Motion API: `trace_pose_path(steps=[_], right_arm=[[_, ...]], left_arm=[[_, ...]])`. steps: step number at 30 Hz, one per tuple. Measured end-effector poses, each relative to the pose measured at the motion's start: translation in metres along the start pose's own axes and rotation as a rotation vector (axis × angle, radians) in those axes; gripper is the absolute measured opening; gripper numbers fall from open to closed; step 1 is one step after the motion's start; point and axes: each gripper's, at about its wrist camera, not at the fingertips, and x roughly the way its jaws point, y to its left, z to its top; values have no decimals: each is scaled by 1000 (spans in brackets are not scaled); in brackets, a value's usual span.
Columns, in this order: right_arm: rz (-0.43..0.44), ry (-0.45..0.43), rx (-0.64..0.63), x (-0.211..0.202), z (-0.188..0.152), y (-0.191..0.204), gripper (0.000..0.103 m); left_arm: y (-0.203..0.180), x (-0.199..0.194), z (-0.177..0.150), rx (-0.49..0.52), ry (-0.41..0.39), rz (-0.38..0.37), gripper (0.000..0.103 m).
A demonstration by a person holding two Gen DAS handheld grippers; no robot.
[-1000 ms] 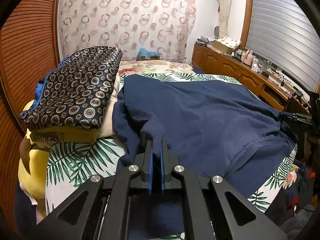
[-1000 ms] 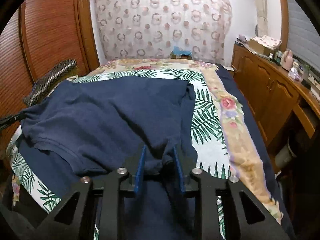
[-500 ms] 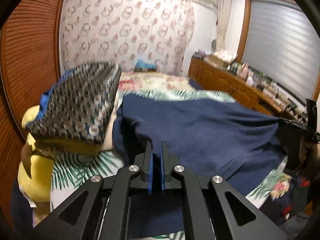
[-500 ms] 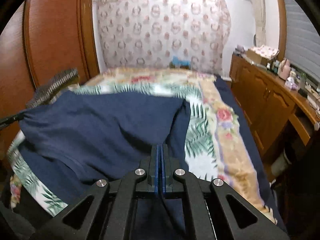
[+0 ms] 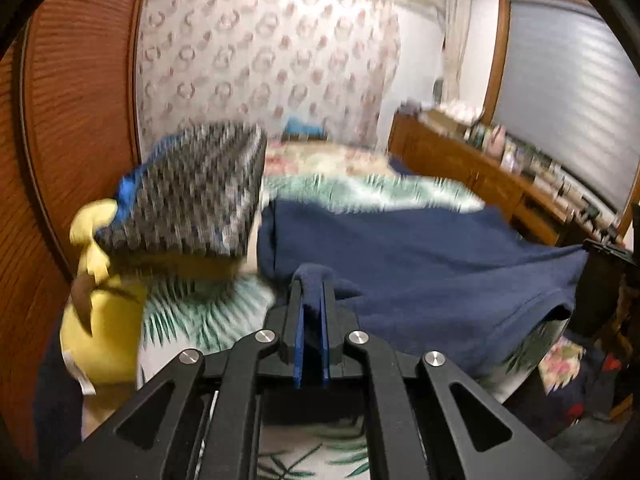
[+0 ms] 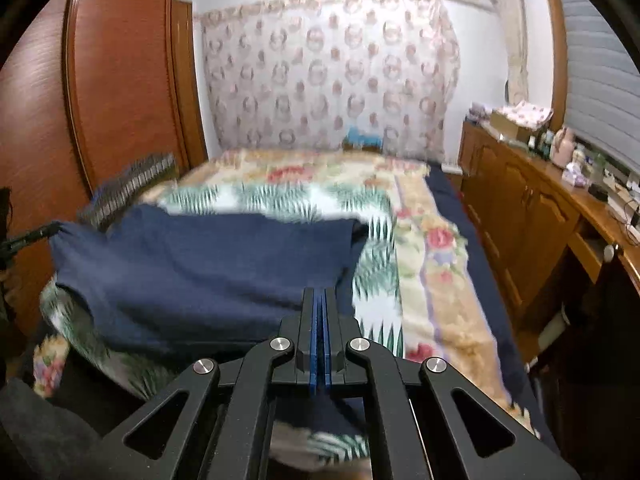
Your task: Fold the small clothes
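Both grippers, left (image 5: 311, 280) and right (image 6: 319, 294), pinch the navy knit garment's (image 5: 420, 256) near edge (fingers clamped on cloth), raising it off the floral-covered bed (image 6: 420, 248) to fold.

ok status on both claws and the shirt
Left claw, right claw both shut on navy shirt. Near edge lifted off bedspread. Folded pile beside it.

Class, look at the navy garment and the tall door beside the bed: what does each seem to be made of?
Navy garment: soft matte knit, probably cotton; it drapes limply and shows a stitched hem. Tall door: reddish-brown wood or wood veneer with a slight sheen; grain lines show.
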Motion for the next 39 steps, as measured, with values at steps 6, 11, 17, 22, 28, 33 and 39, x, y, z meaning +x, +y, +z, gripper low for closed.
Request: trace_pose_path(steps=[6, 11, 17, 22, 28, 33, 39], right_arm=[[-14, 95, -5, 32, -26, 4, 2], [-46, 110, 11, 41, -18, -1, 3], [-40, 73, 33, 32, -18, 2, 42], [5, 55, 19, 36, -20, 15, 45], [70, 56, -11, 50, -22, 37, 53], [93, 74, -37, 72, -19, 55, 61], [92, 125, -21, 98, -23, 53, 61]], left_arm=[[1, 15, -25, 6, 70, 20, 9], [12, 8, -25, -31, 48, 35, 41], [16, 25, -28, -44, 86, 54, 45], [24, 50, -42, -86, 173, 70, 45], [21, 51, -47, -86, 180, 82, 45], [14, 50, -48, -44, 177, 70, 28], [5, 36, -39, -51, 125, -25, 8]])
